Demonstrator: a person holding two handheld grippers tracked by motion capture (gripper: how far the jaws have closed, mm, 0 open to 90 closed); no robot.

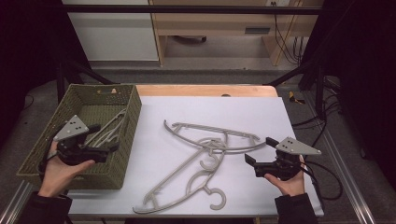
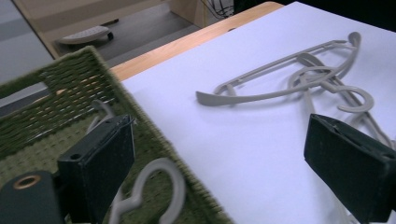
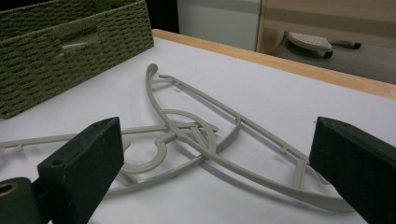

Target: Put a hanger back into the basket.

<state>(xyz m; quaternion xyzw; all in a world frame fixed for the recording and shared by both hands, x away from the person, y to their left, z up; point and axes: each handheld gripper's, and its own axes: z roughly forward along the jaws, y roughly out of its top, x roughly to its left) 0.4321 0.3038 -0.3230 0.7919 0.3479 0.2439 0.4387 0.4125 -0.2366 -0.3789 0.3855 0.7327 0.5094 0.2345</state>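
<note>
Claws [image 1: 105, 140] [image 1: 251, 165] both wide open, empty; smooth curved plastic hangers [image 1: 201, 154] beside woven green basket [image 1: 126, 140].

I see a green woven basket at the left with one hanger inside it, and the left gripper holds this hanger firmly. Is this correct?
Not quite. The basket is at the left with a hanger inside, but the left gripper does not hold it: in the left gripper view its jaws stand wide open, nothing is pressed between them, and the hanger lies loose in the basket.
</note>
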